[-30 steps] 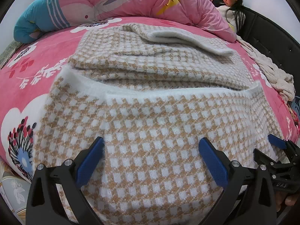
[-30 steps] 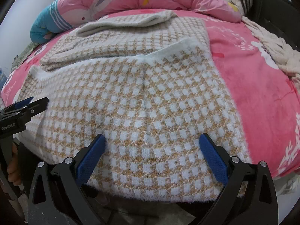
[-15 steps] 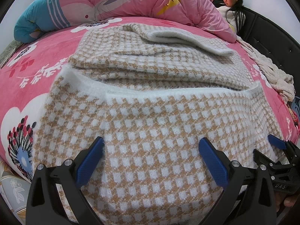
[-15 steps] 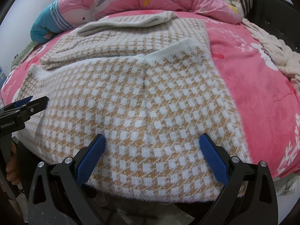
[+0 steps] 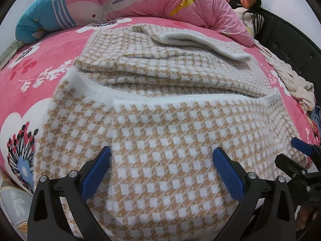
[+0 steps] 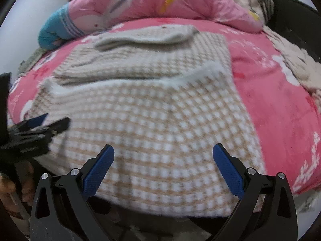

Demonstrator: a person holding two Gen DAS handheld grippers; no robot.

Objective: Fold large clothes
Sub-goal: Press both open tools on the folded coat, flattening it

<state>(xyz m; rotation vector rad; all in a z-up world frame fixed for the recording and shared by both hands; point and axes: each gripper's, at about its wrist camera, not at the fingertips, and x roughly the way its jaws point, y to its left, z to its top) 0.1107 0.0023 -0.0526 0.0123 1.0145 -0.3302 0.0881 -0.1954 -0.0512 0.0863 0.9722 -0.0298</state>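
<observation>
tan-and-white checked knit sweater [image 5: 160, 136] lies flat on the pink bed [image 5: 30, 76], partly folded: near half is doubled back, its white trim running across the middle. left gripper [image 5: 161, 170] and right gripper [image 6: 163, 166] both sit at the sweater's near edge, fingers spread wide, nothing pinched. my guess: placed side by side there to take that edge evenly for the next fold. quilt [image 5: 140, 0] is bunched beyond the sweater.

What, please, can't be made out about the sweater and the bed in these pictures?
- Sweater near hem: left wrist view, cut off by the bottom edge and the left gripper.
- Knit detail: right wrist view, blurred.
- Bed front: right wrist view, behind the right gripper.
</observation>
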